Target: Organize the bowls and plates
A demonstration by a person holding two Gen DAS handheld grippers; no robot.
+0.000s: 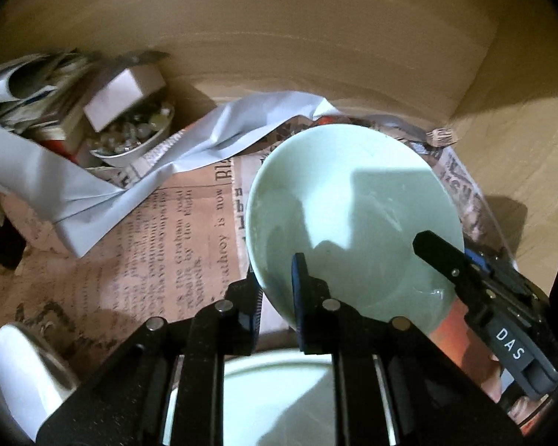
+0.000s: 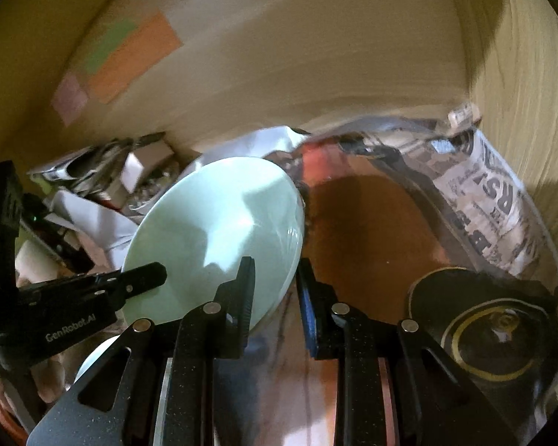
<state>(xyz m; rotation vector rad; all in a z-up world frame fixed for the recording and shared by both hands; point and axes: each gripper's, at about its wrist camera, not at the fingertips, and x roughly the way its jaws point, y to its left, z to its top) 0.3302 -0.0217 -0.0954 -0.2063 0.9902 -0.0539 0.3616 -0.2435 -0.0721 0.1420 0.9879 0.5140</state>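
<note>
A pale green bowl (image 1: 353, 208) is held tilted above the newspaper lining, gripped from two sides. My left gripper (image 1: 277, 278) is shut on its near rim, one finger inside the bowl and one outside. My right gripper (image 1: 438, 252) comes in from the right, its upper finger lying on the bowl's inner face. In the right wrist view the bowl (image 2: 219, 230) leans to the left, and my right gripper (image 2: 274, 271) is shut on its right rim. There my left gripper (image 2: 149, 275) reaches in from the left. A white plate (image 1: 275, 401) lies under the left gripper.
Wooden cabinet walls (image 1: 316, 44) close in the back and right. A small dish of trinkets (image 1: 138, 137), a box and crumpled white paper (image 1: 93, 193) crowd the back left. A black, gold-ringed dish (image 2: 490, 338) sits at the right on a shiny brown surface (image 2: 372, 223).
</note>
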